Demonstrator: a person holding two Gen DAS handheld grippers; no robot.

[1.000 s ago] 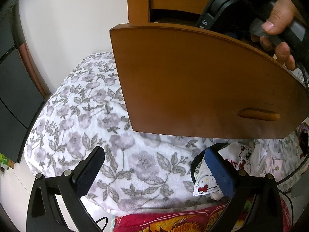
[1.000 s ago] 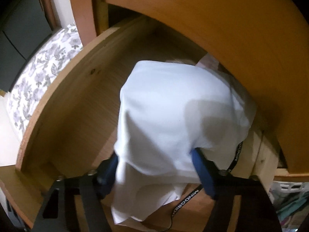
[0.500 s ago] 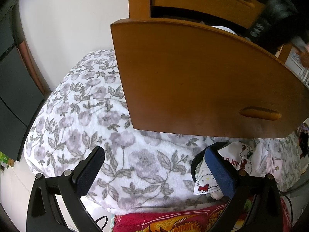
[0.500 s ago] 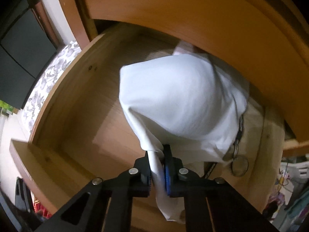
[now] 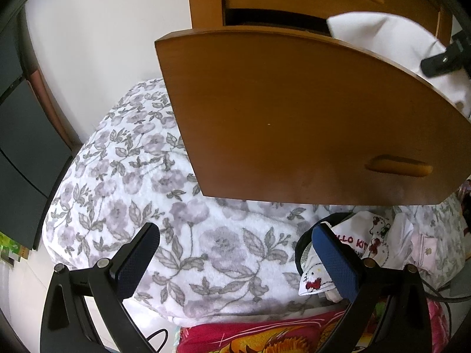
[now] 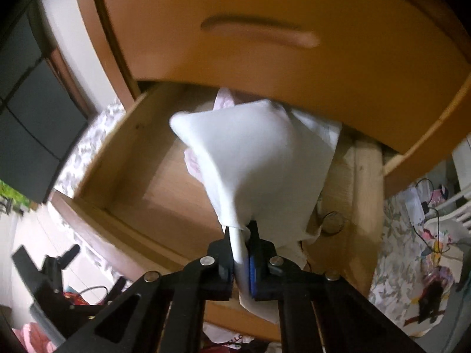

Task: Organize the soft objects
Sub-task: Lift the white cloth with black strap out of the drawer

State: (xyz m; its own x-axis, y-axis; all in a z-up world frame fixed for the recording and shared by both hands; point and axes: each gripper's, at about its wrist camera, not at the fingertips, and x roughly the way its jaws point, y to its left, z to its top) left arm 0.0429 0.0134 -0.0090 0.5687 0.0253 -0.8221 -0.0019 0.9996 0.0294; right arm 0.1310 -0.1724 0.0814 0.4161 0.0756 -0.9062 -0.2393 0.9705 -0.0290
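Observation:
My right gripper [image 6: 240,242] is shut on a fold of a white cloth [image 6: 265,158], which hangs lifted above the open wooden drawer [image 6: 153,176]. In the left wrist view the same white cloth [image 5: 391,41] shows over the drawer front [image 5: 294,117] at the top right, with the right gripper [image 5: 444,58] on it. My left gripper [image 5: 235,259] stands open and holds nothing, above a flower-print blanket [image 5: 141,176]. Printed white garments [image 5: 365,244] lie beside its right finger. A pink cloth [image 6: 194,161] lies inside the drawer behind the white one.
A closed upper drawer with a long handle [image 6: 259,32] overhangs the open one. A lanyard ring [image 6: 332,220] lies at the drawer's right side. A red patterned cover [image 5: 265,335] lies below the blanket. Dark panels [image 5: 20,135] stand at the left. Cables and clutter [image 6: 424,214] fill the right.
My right gripper went from open around the white cloth to shut on it, then lifted it up and back out of the drawer. The left gripper stayed still.

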